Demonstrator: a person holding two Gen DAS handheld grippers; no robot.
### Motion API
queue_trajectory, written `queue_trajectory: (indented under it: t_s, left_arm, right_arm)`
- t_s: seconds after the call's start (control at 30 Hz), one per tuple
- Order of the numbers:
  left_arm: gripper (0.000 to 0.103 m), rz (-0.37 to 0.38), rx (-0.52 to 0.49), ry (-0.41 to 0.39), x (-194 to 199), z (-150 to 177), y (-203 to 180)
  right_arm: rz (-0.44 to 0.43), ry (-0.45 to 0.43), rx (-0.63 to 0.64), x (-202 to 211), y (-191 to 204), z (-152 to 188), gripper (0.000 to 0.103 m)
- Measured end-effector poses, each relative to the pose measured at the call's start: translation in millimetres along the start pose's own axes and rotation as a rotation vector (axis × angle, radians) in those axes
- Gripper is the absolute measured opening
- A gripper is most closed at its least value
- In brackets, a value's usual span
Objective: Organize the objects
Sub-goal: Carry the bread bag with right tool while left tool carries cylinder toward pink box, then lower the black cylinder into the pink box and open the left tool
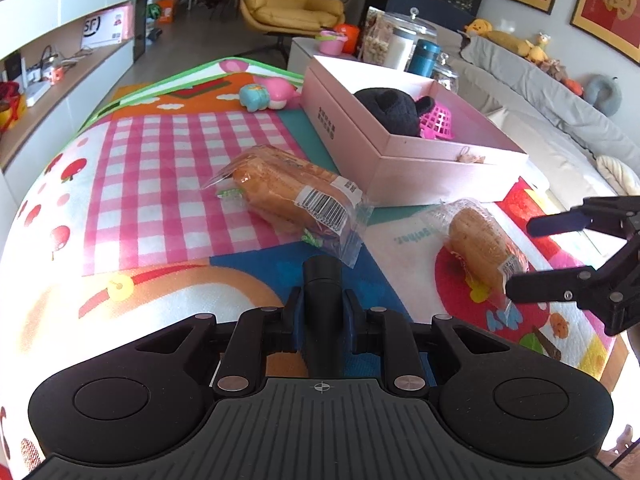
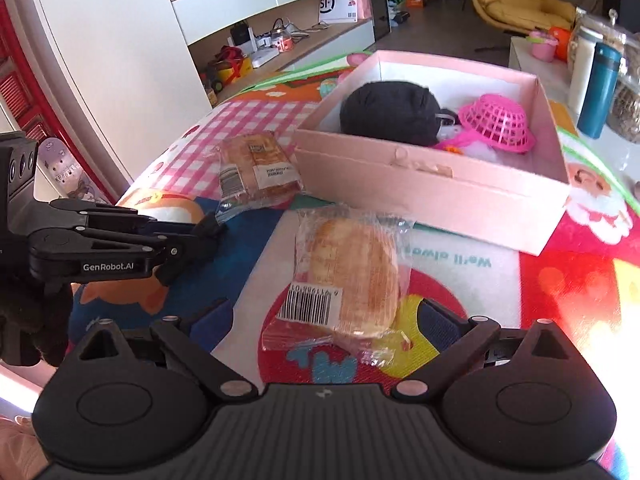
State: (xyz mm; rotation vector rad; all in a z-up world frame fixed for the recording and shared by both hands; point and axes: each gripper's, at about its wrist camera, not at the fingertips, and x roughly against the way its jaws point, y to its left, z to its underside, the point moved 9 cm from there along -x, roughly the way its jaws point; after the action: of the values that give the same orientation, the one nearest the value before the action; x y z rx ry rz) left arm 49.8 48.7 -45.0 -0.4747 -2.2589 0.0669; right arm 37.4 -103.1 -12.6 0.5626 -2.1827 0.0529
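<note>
reading "genrobot.ai" on left gripper (image 2: 208,236)

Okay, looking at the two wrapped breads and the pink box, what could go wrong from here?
1. The right gripper, open around the wrapped bun, may pinch only loose wrapper, so it slips.
2. The pink box wall stands close ahead; a low carry could hit it.
3. The left gripper holds a black cylinder near the wrapped sandwich.
</note>
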Motion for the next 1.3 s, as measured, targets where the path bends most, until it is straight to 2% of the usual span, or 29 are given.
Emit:
queue_trajectory:
  t_s: [0.17,0.4,0.47,0.5,0.53,0.6,0.63,0.7,0.83,0.97,1.13,1.23,1.3]
  left_arm:
    - [0.023,0.008,0.010,-0.007,0,1,1]
    - [0.023,0.010,0.013,-0.006,0,1,2]
    - [0.023,0.007,0.014,-0.005,0,1,2]
    - [0.023,0.002,0.012,-0.004,0,1,2]
    - [0.023,-0.003,0.011,-0.003,0,1,1]
    - [0.023,-0.011,0.010,-0.001,1,2,-1]
    - [0.023,-0.012,0.011,0.001,2,2,-2]
    - [0.023,-0.001,0.013,0.009,4,5,-6]
    - [0.022,0.049,0.026,0.014,10,2,-19]
    - [0.022,0.107,0.030,-0.039,20,-34,-38]
    - [0.023,0.170,0.000,-0.144,24,-110,-74]
    - [0.023,0.198,0.047,-0.178,5,-155,-87]
    - [0.023,0.252,0.122,-0.176,-16,-178,-93]
  right_arm:
    - [0.141,-0.020,0.059,-5,-12,-17,0.099]
    - [0.089,0.049,-0.008,-36,-11,-16,0.099]
    - [0.079,0.065,-0.003,-41,-3,-14,0.093]
    - [0.084,0.072,0.007,-43,0,-12,0.087]
    - [0.102,0.078,0.027,-45,4,-11,0.074]
    - [0.146,0.076,0.066,-44,8,-8,0.061]
    - [0.140,0.075,0.070,-42,9,-7,0.055]
    - [0.138,0.072,0.055,-34,9,-5,0.055]
    - [0.195,0.017,0.068,-11,2,-6,0.054]
    - [0.255,-0.046,0.063,19,-14,-15,0.053]
    - [0.306,-0.120,0.040,49,-35,-28,0.054]
    - [0.316,-0.148,0.013,59,-47,-29,0.054]
    - [0.320,-0.164,-0.008,64,-56,-28,0.053]
